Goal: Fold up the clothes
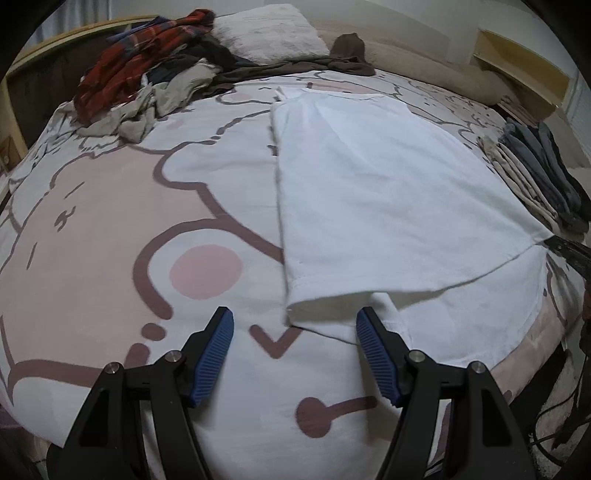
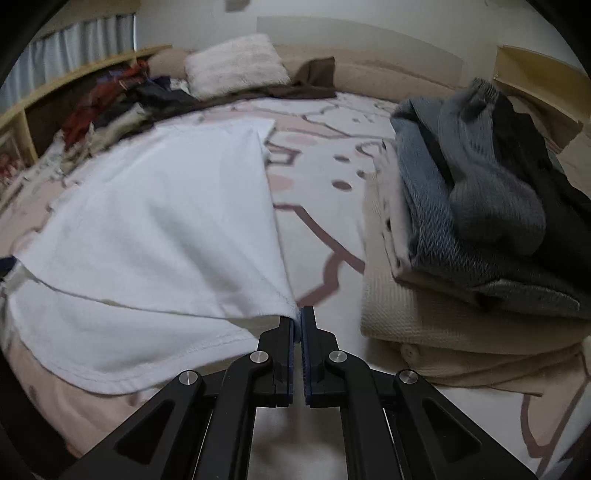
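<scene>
The white shirt (image 1: 388,192) lies on the bed (image 1: 92,229), partly folded lengthwise. The right tongs (image 2: 298,321) pinch its near right corner, lifting that hem – probably to carry it leftward. The left tongs (image 1: 294,332) hang spread just before the near left hem, gripping nothing. Open bed lies left; the folded stack (image 2: 480,221) crowds the right, the unfolded heap (image 1: 147,74) sits far left.

one white shirt (image 1: 388,206), one pillow (image 1: 269,31), two clothes piles (image 1: 147,74)

Bed (image 1: 92,229) under pink bear-print cover, bearing white T-shirt (image 1: 388,192), unfolded clothes heap (image 1: 147,81), folded stack (image 2: 480,229), fluffy pillow (image 1: 269,33), brown garment (image 1: 347,55).
</scene>
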`<state>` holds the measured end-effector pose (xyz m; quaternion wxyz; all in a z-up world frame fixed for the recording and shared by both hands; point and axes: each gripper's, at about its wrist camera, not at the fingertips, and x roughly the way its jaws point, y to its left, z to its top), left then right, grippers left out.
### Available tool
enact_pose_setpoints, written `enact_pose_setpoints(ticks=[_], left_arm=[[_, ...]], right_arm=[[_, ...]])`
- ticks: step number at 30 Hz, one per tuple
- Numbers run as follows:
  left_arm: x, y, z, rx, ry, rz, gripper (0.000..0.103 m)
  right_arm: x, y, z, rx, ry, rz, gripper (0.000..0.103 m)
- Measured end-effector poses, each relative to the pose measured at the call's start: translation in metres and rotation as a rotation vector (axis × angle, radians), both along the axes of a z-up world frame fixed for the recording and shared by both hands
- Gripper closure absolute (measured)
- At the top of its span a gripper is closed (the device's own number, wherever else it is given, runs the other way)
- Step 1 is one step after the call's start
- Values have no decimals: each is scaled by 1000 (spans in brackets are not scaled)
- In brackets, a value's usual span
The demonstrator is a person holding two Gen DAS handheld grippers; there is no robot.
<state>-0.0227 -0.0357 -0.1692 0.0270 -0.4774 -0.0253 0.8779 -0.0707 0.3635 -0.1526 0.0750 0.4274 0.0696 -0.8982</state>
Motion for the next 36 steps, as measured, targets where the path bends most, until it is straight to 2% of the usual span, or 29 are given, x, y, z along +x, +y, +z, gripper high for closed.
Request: enact_pose_setpoints(ticks=[3, 5, 7, 8, 9, 10, 11, 13, 18, 21, 23, 25, 28, 32, 34, 36], left_arm=[[-6, 7, -5, 1, -2, -9, 36], [-10, 11, -8, 2, 4, -12, 37], [-14, 13, -10, 27, 13, -11, 52], [-15, 13, -11, 50, 14, -8, 64], [-16, 12, -11, 77, 13, -4, 82], [-17, 10, -11, 108, 9, 2, 92], [-17, 7, -10, 141, 2, 9, 96], [-14, 3, -4, 131, 17, 26, 96], [-3, -8, 22, -78, 73, 108, 96], [4, -1, 36, -184, 98, 111, 96], [7, 11, 36, -286, 90, 99, 95], [6, 15, 22, -340, 41, 96, 95], [11, 17, 15, -365, 22, 89, 95], [22, 10, 45, -339, 82, 108, 95], [20, 4, 51, -328, 83, 119, 95], [15, -4, 44, -315, 51, 123, 94]], right_arm=[[-2, -4, -14, 34, -26, 1, 100], [-3, -3, -16, 21, -25, -9, 100], [-4, 1, -16, -5, -31, -18, 100], [-4, 1, -16, -13, -33, -19, 100], [-4, 1, -16, -12, -34, -19, 100], [-5, 1, -17, -11, -35, -18, 100], [-5, 0, -17, -10, -36, -18, 100], [-5, -1, -18, -9, -38, -19, 100], [-7, 0, -20, -21, -45, -23, 100], [-7, -1, -18, -20, -49, -27, 100], [-6, 0, -15, -22, -51, -32, 100], [-5, 0, -13, -24, -53, -37, 100], [-3, 1, -9, -27, -56, -45, 100], [15, 3, 30, -76, 9, -68, 100], [21, 2, 44, -89, 20, -74, 100], [19, 0, 37, -79, -10, -75, 100]])
